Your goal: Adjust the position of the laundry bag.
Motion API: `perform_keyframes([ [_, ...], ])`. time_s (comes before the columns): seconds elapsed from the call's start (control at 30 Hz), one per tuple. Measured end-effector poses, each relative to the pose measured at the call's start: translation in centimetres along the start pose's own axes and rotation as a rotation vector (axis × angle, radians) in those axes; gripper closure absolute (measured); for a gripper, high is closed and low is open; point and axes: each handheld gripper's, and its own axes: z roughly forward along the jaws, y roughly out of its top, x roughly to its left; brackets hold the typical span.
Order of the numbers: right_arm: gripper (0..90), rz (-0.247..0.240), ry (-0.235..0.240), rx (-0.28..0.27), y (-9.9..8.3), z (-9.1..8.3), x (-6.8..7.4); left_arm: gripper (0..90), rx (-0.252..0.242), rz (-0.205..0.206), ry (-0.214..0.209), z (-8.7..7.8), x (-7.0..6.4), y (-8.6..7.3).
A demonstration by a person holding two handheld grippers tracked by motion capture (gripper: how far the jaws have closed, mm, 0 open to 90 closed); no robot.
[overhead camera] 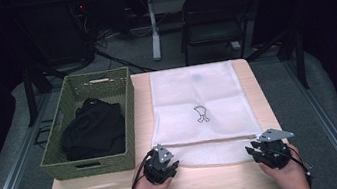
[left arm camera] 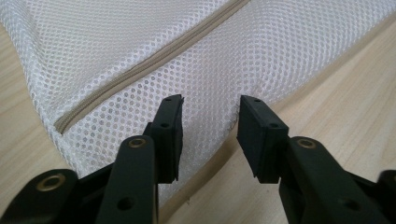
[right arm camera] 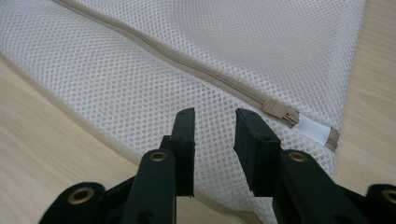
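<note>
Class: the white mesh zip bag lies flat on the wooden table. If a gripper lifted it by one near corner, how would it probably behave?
The white mesh zip bag would probably droop: it looks like thin, open netting lying limp and flat. It seems light, since it appears empty. The beige zipper may hang a little stiffer than the mesh. The open left gripper and right gripper hover at its near corners.
</note>
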Motion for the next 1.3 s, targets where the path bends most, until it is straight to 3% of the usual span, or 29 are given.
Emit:
perform_keyframes([
  [0.13, 68.6, 0.006, -0.001, 0.001, 0.0, -0.1, -0.1, 67.5, 0.008, -0.004, -0.034, 0.2, 0.1, -0.2],
  [0.23, 68.9, 0.02, 0.01, 0.004, 0.0, -0.1, -0.3, 72.1, 0.0, -0.001, -0.039, 0.3, 0.2, -0.2],
  [0.6, 72.3, 0.025, -0.03, 0.015, 0.5, -0.3, -1.1, 85.9, -0.005, -0.015, -0.048, 0.1, 0.7, -0.3],
  [0.9, 74.4, 0.037, -0.04, 0.026, 1.7, -0.6, -2.1, 87.5, -0.005, -0.028, -0.061, 0.1, 1.0, -0.3],
  [1.3, 74.2, 0.098, -0.038, 0.053, 3.6, 0.4, -3.6, 87.9, -0.008, -0.029, -0.059, 0.1, 1.1, -0.3],
])
